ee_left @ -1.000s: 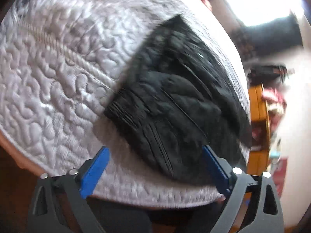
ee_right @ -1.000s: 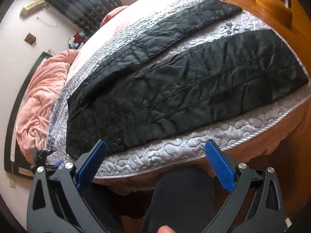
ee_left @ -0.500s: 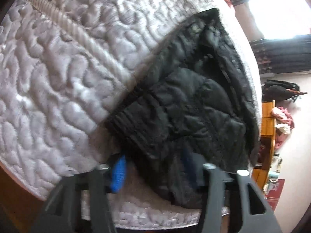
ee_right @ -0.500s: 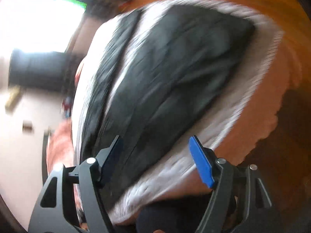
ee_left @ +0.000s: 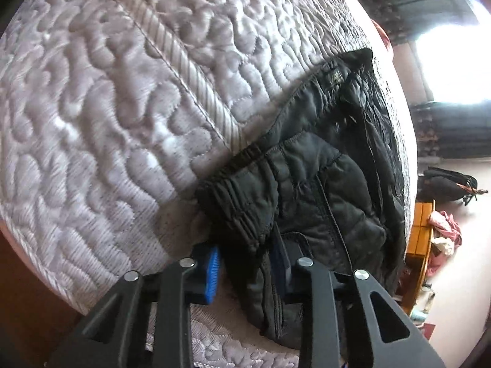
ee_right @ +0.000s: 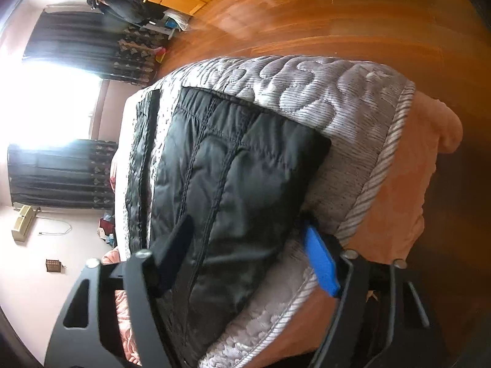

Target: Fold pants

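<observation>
Black quilted pants [ee_left: 319,184] lie spread on a grey quilted bed cover [ee_left: 107,107]. In the left wrist view my left gripper [ee_left: 248,263] is shut on the bunched elastic waistband corner [ee_left: 242,211], with fabric between the blue pads. In the right wrist view one pant leg's hem end [ee_right: 233,165] lies near the bed corner. My right gripper [ee_right: 245,248] straddles that leg's near edge with its jaws still apart, one finger over the fabric, the blue pad [ee_right: 320,260] beside it on the cover.
The bed cover's striped piping edge [ee_right: 377,178] runs close to the right gripper, with a peach sheet [ee_right: 408,184] below it. A wooden floor [ee_right: 337,15] lies beyond the bed. Dark curtains [ee_right: 61,171], a bright window and wooden furniture [ee_left: 420,239] stand around.
My left gripper moved in and closed on the waistband corner. My right gripper swung along the bed to the leg's hem end, came down over its edge and narrowed.
</observation>
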Tool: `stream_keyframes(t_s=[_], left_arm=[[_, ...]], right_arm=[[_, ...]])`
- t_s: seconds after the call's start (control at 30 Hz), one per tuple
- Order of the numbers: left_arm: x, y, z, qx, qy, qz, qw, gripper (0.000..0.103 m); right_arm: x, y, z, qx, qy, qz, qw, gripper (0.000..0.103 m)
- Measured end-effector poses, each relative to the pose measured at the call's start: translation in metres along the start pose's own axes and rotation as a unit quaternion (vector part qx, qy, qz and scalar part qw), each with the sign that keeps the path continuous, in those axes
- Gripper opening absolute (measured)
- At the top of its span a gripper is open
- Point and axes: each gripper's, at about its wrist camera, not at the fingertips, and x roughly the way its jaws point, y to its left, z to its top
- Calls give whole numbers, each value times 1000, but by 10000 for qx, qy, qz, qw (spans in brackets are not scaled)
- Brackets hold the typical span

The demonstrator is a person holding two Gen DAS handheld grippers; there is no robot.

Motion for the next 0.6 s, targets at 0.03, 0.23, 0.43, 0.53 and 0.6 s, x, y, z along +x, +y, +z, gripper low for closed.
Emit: stream_keyframes(t_s=[0.03,0.23,0.43,0.53,0.6], left_arm=[[-3,-2,-1,-6,-80,55,10000,26],[-48,22,11,-137,-503,112,9986,23],[-46,53,18,-326,-533,437,9971,25],[-53,54,18,-156,-458,462,9978,33],[-72,44,16,122,-633,752,9951,40]], right_arm=[[0,0,1,-15,27,100,9999,37],[0,16,-16,-391,268,210,9987,13],[33,25,-31,-968,643,-388,9925,21],[18,44,-29,-1367,462,-866,9857,43],[-5,65,-33,-1739,-23,-1127,9783,58]])
